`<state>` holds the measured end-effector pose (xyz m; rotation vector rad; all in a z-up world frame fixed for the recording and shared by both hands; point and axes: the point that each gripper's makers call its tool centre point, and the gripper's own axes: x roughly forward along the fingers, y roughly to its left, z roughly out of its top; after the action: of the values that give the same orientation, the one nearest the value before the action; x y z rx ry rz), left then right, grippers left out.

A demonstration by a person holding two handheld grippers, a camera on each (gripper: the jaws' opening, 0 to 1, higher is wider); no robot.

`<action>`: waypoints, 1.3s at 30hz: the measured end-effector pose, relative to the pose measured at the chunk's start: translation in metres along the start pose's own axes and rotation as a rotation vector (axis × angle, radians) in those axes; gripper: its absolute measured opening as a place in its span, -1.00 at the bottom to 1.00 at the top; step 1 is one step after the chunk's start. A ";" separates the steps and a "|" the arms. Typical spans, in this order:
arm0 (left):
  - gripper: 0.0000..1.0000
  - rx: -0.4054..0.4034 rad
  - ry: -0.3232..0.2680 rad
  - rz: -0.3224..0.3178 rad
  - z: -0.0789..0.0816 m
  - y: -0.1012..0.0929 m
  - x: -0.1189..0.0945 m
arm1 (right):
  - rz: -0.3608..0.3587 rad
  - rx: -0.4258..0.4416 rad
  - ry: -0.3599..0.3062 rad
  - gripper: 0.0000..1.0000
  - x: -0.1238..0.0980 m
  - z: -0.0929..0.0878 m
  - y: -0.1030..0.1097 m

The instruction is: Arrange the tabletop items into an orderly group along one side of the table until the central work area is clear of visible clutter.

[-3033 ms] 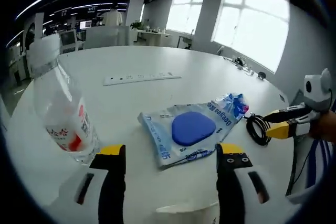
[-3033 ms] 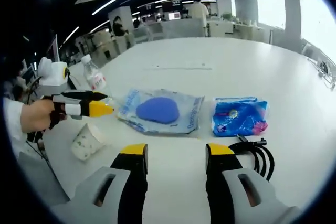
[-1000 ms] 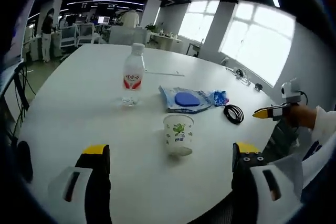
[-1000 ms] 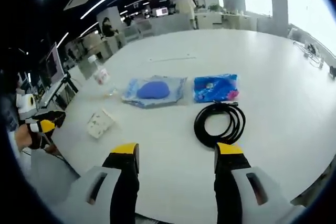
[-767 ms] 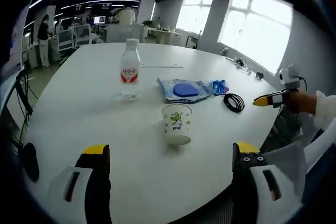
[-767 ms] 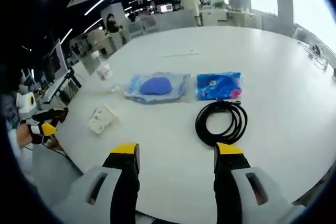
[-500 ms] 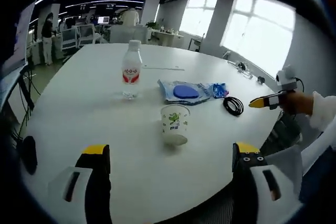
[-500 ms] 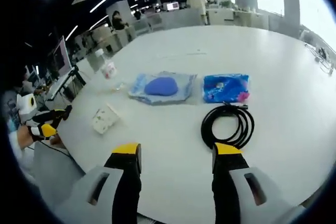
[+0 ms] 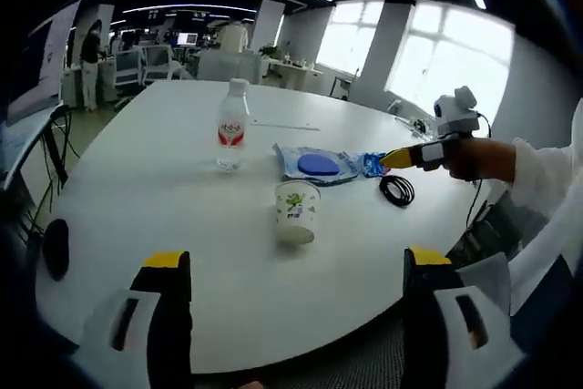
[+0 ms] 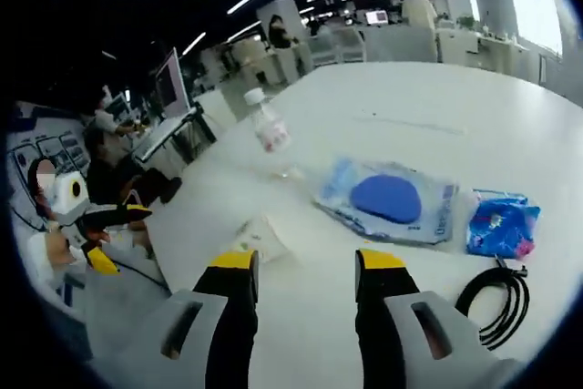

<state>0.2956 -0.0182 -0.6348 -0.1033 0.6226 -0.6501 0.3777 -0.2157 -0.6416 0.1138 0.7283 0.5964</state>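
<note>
Both tongs, left and right, are hovering open and empty, well back from the white table, where a bottle, cup, blue packets and cable are lying ahead, apparently awaiting a first grasp.

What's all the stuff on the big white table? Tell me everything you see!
Table: one, white, large and rounded, under everything.
Water bottle: one, clear with a red label, standing upright at the left end of the row.
Paper cup: one, white with green print, upright, nearer the edge than the bottle.
Clear packet: one, see-through with a blue pad inside, lying flat.
Blue packet: one, bright blue with pink, beside the clear packet.
Cable: one, black, coiled, lying past the packets.
Left hand-held gripper: yellow-tipped, open, empty.
Right hand-held gripper: yellow-tipped, open, empty, above the row.
</note>
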 end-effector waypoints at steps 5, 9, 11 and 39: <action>0.99 0.014 -0.005 0.008 -0.002 -0.003 -0.007 | 0.076 -0.062 0.052 -0.24 0.033 0.005 0.019; 0.99 0.030 -0.023 -0.003 0.001 -0.010 -0.011 | 0.107 -0.081 0.108 -0.25 0.058 0.000 0.021; 0.99 0.036 -0.026 -0.009 0.000 -0.012 -0.012 | 0.125 -0.085 0.138 -0.25 0.071 -0.004 0.022; 0.88 -0.040 -0.016 -0.018 -0.022 -0.016 -0.020 | 0.278 0.093 0.191 -0.87 0.094 -0.025 0.057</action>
<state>0.2618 -0.0170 -0.6385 -0.1511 0.6194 -0.6538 0.3900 -0.1197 -0.6994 0.2492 0.9336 0.8468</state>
